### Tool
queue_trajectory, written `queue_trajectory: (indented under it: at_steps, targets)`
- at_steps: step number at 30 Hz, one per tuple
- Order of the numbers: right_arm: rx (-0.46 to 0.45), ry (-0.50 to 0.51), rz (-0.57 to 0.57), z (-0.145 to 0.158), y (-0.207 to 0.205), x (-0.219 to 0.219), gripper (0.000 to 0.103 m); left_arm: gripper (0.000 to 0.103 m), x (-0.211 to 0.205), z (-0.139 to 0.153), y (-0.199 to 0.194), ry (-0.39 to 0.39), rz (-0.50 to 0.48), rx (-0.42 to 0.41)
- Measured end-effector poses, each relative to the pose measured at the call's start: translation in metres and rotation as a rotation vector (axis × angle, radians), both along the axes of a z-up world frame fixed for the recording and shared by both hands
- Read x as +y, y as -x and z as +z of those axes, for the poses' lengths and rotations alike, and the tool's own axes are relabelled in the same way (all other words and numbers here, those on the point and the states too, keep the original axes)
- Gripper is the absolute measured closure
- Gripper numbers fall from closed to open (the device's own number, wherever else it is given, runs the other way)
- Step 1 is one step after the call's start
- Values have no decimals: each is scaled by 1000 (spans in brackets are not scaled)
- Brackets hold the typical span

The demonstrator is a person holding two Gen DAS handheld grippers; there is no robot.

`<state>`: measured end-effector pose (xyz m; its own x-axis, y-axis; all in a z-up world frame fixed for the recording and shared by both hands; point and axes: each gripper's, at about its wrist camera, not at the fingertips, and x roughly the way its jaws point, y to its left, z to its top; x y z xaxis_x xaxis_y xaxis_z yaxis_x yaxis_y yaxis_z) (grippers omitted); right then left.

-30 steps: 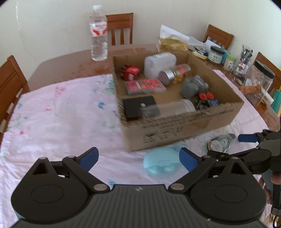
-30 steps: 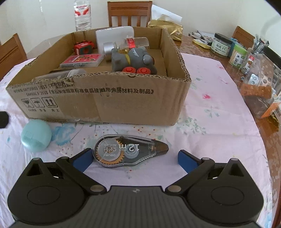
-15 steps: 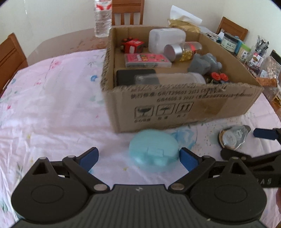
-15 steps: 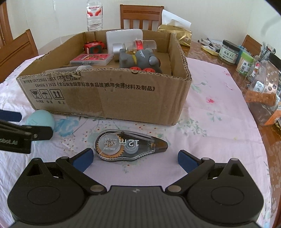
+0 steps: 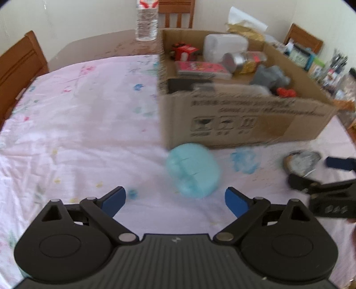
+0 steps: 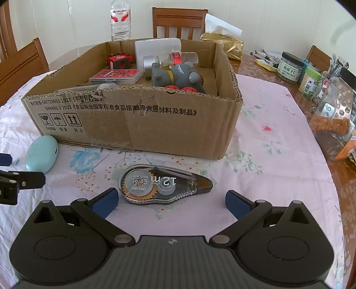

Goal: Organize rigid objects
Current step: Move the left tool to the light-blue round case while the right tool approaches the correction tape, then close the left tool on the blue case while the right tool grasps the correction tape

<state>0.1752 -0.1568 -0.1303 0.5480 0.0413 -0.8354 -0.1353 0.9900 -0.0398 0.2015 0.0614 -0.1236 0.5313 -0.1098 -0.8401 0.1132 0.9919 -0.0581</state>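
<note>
A cardboard box [image 6: 138,124] stands on a pink flowered tablecloth [image 6: 273,155] and closes off the far side of the work area. Inside it lie a grey toy [image 6: 178,75], a red card case [image 6: 116,76], a small red box [image 6: 119,61], a white container [image 6: 158,50] and a clear bottle [image 6: 178,58] on its side. Behind the box stands a water bottle [image 6: 120,21]; jars and a gold packet [image 6: 224,44] crowd the bare wood to the right.

Two things lie loose on the cloth in front of the box. A pale blue oval case [image 5: 192,170], smooth and rounded with a lid seam, sits just beside the box's near left corner, blurred in the left view. A clear correction-tape dispenser [image 6: 165,183], teardrop-shaped with a gear wheel and "12 m" printed on it, lies flat near the middle.

The left gripper [image 5: 175,199] points steeply down over the blue case; its jaws are wide but closing, the case just ahead of the blue fingers [image 5: 114,200] and not touched. The right gripper [image 6: 172,202] points down at the dispenser with jaws spread wide, holding nothing, the dispenser just beyond its tips
</note>
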Motion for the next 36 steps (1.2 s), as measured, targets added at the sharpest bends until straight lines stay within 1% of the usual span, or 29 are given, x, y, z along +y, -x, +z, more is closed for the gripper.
queue_trajectory:
  at_steps: [2, 4, 8, 9, 10, 12, 14, 16, 22, 30, 36]
  targets:
    - [-4, 0, -4, 0, 1, 0, 0, 15, -7, 1, -2, 26, -10, 2]
    - [-6, 0, -5, 0, 1, 0, 0, 23, -14, 1, -5, 26, -18, -5]
    - [-7, 0, -5, 0, 1, 0, 0, 27, -23, 0, -11, 13, -32, -21]
    - [-7, 0, -5, 0, 1, 0, 0, 28, -25, 0, -13, 9, -32, -25]
    - [-8, 0, -5, 0, 2, 0, 0, 33, -26, 1, -13, 5, -32, -29]
    - [-9, 0, -8, 0, 2, 0, 0, 36, -26, 0, -16, 2, -37, -37]
    - [-9, 0, -12, 0, 2, 0, 0, 37, -26, 0, -16, 0, -48, -46]
    - [-8, 1, -12, 0, 2, 1, 0, 42, -27, 0, -16, -8, -60, -53]
    - [-11, -4, 24, -1, -5, 5, 0, 42, -26, 0, -16, -5, -69, -56]
    - [2, 0, -2, -1, -11, 13, 0, 42, -26, -1, -15, -9, -64, -59]
    - [3, 0, 4, -1, -12, 13, 0, 42, -26, -1, -14, -11, -47, -61]
